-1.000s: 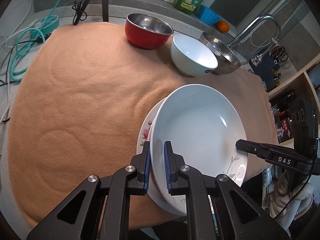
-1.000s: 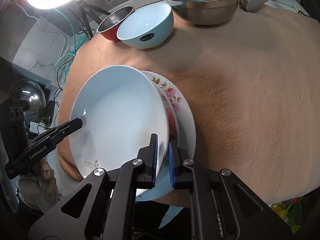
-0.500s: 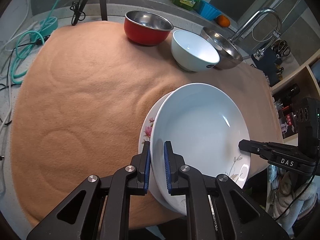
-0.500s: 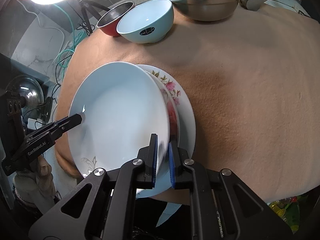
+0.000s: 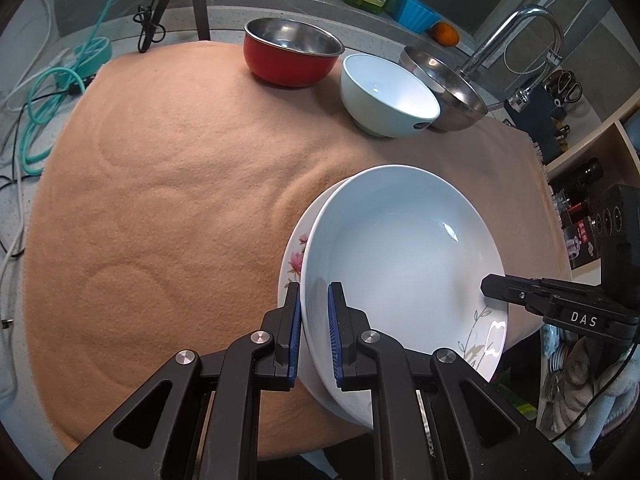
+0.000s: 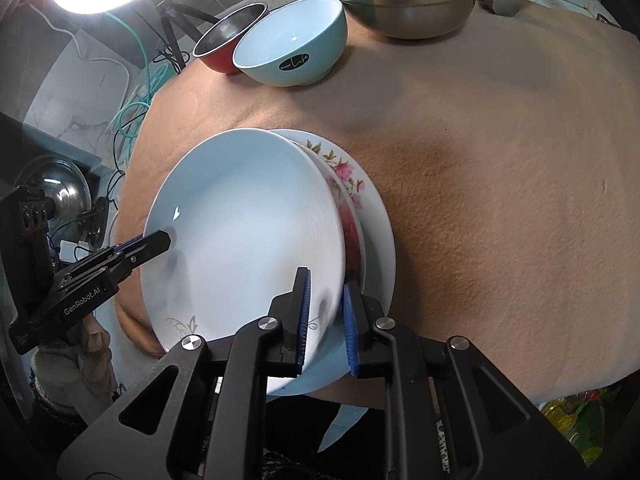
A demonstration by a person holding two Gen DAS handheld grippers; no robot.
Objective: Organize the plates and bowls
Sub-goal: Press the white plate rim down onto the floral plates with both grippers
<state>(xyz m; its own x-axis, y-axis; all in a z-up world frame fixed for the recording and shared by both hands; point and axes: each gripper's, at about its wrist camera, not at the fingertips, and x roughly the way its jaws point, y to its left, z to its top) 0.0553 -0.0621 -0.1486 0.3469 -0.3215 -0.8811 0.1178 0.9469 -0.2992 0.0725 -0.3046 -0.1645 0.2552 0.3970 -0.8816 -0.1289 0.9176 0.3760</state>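
The tabletop is covered by a tan blanket (image 5: 168, 208), and places are given from the white plate (image 5: 400, 264), which lies near the blanket's front edge. Beneath it a floral plate (image 6: 352, 184) is stacked, offset so that its flowered rim shows past the white plate's edge. Behind the white plate three bowls are lined up along the blanket's far edge: a steel bowl (image 5: 448, 88), a pale blue bowl (image 5: 388, 96) just beside it, perhaps touching, and a red bowl (image 5: 292, 56) furthest to the left.

The white plate's left rim is straddled by the left gripper (image 5: 314, 320), its jaws narrowly parted with the rim between them; whether the pads press the plate cannot be told. The opposite rim is straddled by the right gripper (image 6: 326, 320), whose jaws are spread wider than the rim.
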